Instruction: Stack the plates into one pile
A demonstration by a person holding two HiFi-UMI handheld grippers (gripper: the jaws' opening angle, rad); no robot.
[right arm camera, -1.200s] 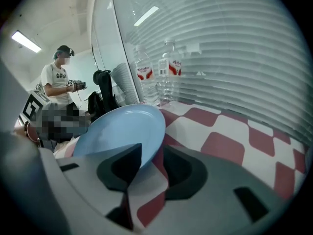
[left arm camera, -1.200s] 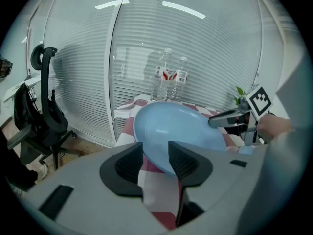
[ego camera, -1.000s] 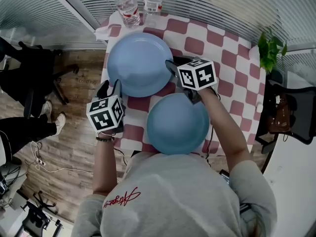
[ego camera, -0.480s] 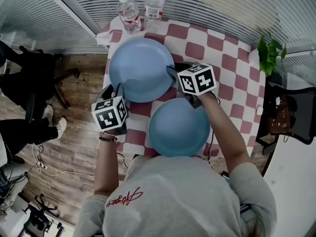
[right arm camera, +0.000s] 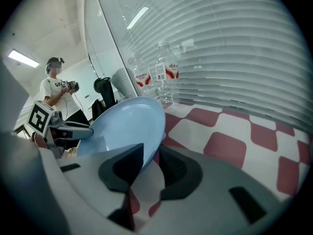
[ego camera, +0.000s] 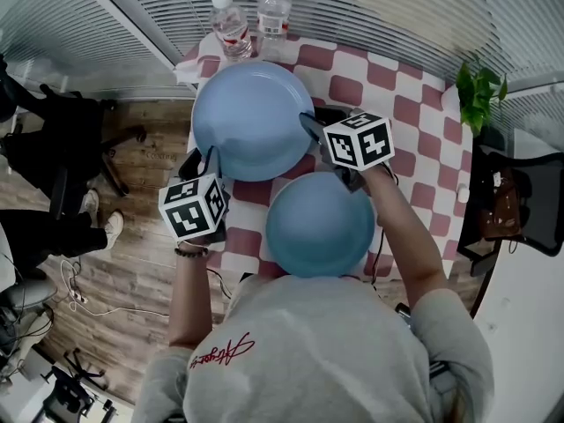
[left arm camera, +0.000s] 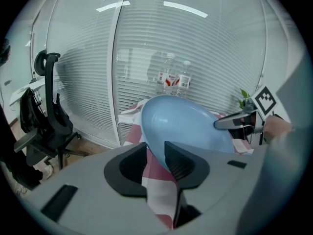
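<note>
Left gripper (left arm camera: pixel 155 153): jaws just closing, clamped on large blue plate (ego camera: pixel 251 117) rim.
Right gripper (right arm camera: pixel 151 163): same, opposite rim.

The far plate (ego camera: pixel 251 117) and the near plate (ego camera: pixel 319 223) were pale blue. The tablecloth (ego camera: pixel 414 117) was checked red and white. The left cube (ego camera: pixel 192 208) and right cube (ego camera: pixel 358 141) bore black-and-white squares. The plant (ego camera: pixel 478 91) was green, the floor (ego camera: pixel 141 236) brown, the shirt (ego camera: pixel 335 351) grey.
</note>
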